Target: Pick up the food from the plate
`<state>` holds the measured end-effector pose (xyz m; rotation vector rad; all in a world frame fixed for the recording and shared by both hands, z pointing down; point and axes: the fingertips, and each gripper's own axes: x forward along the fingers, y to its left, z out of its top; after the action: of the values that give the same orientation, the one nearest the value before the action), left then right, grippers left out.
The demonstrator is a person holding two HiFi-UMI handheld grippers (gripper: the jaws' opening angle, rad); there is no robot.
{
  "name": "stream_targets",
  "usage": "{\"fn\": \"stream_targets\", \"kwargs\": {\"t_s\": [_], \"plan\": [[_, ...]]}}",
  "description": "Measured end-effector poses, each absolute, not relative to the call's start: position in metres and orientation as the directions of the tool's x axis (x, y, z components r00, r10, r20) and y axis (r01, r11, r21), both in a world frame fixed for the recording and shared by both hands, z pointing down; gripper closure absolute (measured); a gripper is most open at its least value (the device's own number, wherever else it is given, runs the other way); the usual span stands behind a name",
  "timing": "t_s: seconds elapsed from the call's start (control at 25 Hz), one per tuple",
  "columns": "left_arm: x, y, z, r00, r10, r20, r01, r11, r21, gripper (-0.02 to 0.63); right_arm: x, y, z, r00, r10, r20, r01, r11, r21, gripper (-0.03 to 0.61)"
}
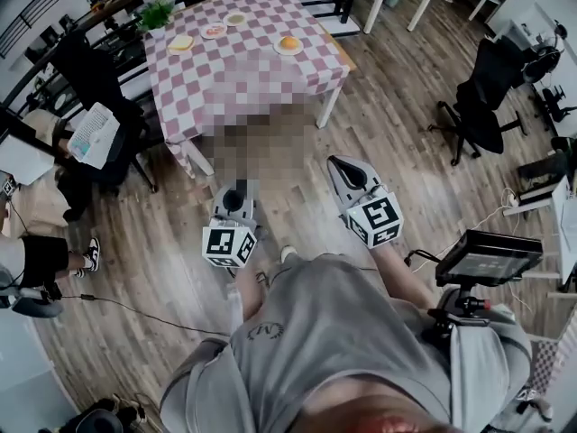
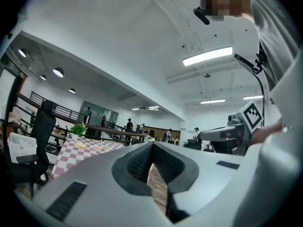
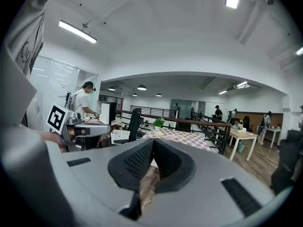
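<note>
A table with a pink-and-white checked cloth (image 1: 243, 70) stands across the wooden floor, well ahead of me. It carries several plates: a bun (image 1: 288, 43) near the right edge, a slice of bread (image 1: 181, 42) at the left, and two small plates (image 1: 214, 32) between them. My left gripper (image 1: 236, 188) and right gripper (image 1: 341, 163) hang side by side over the floor, short of the table. Both are shut with nothing between the jaws. The left gripper view shows the table (image 2: 71, 157) far off to the left. The right gripper view shows the table (image 3: 177, 136) straight ahead.
A potted plant (image 1: 157, 13) sits at the table's far left corner. A black chair (image 1: 95, 79) and a seated person with papers (image 1: 90, 138) are to the left. Another black office chair (image 1: 487, 97) stands to the right, and a monitor on a stand (image 1: 487, 255) beside me. A cable (image 1: 135, 312) crosses the floor.
</note>
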<state>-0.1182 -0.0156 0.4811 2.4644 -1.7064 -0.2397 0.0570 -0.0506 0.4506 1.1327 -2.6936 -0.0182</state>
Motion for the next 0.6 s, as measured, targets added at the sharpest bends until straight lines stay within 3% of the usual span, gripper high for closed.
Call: {"fn": "stream_targets", "kwargs": {"t_s": [0.6], "plan": [[-0.181, -0.035, 0.506, 0.271, -0.963, -0.019, -0.933, -0.267, 0.242, 0.609, 0.005, -0.107, 0.487, -0.718, -0.653, 0.240, -0.678, 0.735, -0.029, 0.573]]}}
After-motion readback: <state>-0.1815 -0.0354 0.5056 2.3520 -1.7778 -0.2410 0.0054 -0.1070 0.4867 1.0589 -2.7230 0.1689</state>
